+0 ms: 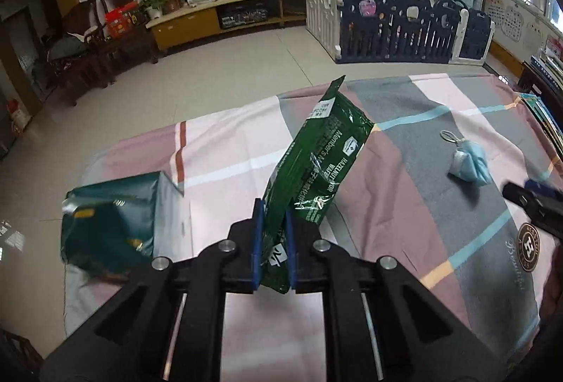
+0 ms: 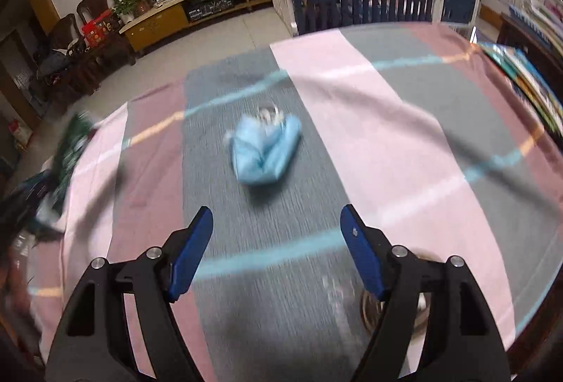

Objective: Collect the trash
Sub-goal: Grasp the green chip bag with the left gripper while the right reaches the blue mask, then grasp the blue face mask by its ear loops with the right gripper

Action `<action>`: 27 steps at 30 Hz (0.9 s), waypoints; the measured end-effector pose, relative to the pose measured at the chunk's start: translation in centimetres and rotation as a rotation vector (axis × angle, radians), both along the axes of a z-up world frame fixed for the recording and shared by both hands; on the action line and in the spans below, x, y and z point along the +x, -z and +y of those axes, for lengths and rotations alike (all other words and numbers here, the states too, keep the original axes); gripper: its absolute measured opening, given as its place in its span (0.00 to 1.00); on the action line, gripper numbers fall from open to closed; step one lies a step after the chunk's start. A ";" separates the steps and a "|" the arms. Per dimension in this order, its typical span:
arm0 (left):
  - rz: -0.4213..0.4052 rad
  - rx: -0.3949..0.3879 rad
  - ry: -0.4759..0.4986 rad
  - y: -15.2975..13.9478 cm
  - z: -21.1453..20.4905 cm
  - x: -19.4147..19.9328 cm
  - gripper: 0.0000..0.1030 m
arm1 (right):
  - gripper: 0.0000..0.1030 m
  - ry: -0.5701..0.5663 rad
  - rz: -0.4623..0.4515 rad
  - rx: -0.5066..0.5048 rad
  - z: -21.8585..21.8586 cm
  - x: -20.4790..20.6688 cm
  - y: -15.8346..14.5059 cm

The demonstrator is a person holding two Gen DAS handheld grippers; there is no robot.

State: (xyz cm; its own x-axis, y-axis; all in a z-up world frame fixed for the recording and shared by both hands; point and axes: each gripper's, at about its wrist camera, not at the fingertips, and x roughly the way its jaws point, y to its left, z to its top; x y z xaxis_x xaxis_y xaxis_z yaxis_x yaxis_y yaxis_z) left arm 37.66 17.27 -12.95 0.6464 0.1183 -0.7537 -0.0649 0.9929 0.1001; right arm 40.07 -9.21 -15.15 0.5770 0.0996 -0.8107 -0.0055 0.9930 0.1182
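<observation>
In the left wrist view my left gripper (image 1: 275, 206) is shut on the lower end of a green hazelnut wafer wrapper (image 1: 318, 149), which stands tilted up and to the right above the striped cloth (image 1: 404, 206). A teal foil bag (image 1: 112, 223) lies open at the table's left edge. A crumpled blue face mask (image 1: 469, 163) rests on the cloth to the right; the right gripper's tip (image 1: 527, 197) shows near it. In the blurred right wrist view my right gripper (image 2: 278, 216) is open, with the mask (image 2: 265, 149) lying ahead of its fingers, apart from them.
The cloth-covered table ends at a tiled floor (image 1: 228, 65). A stack of books (image 1: 545, 114) lies at the table's right edge. Beyond stand a child's play fence (image 1: 397, 19), a low TV cabinet (image 1: 225, 12) and dark wooden chairs (image 1: 88, 37).
</observation>
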 end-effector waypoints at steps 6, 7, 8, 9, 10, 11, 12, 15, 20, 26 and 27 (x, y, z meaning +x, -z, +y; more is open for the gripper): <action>-0.014 -0.115 -0.075 -1.3 -1.2 -7.5 0.12 | 0.83 -0.030 0.114 -0.069 1.9 5.9 2.9; -0.016 -0.103 -0.072 -1.2 -1.6 -8.0 0.12 | 0.83 -0.038 0.134 -0.063 2.0 6.3 3.5; -0.017 -0.091 -0.068 -1.2 -1.9 -8.6 0.12 | 0.82 -0.044 0.145 -0.066 2.1 6.4 3.9; -0.018 -0.084 -0.067 -1.3 -2.1 -9.1 0.12 | 0.73 -0.048 0.143 -0.076 2.4 6.3 4.0; -0.018 -0.086 -0.066 -1.3 -2.1 -9.5 0.12 | 0.52 -0.058 0.144 -0.093 2.6 6.1 4.2; -0.019 -0.090 -0.065 -1.5 -2.0 -10.0 0.12 | 0.40 -0.074 0.155 -0.106 2.8 5.8 4.5; -0.021 -0.093 -0.070 -1.5 -1.9 -10.4 0.12 | 0.24 -0.092 0.162 -0.106 2.8 5.4 4.6; -0.016 -0.097 -0.078 -1.7 -1.7 -11.0 0.12 | 0.11 -0.144 0.161 -0.061 2.6 2.8 3.9; 0.020 -0.112 -0.068 -1.5 -2.2 -12.9 0.12 | 0.11 -0.312 0.157 -0.128 2.9 -5.1 2.1; 0.139 -0.198 -0.069 1.3 -3.1 -14.7 0.12 | 0.15 -0.491 0.201 -0.228 2.7 -12.9 2.4; 0.153 -0.205 -0.069 1.7 -3.3 -14.9 0.12 | 0.30 -0.519 0.207 -0.192 2.4 -13.9 2.3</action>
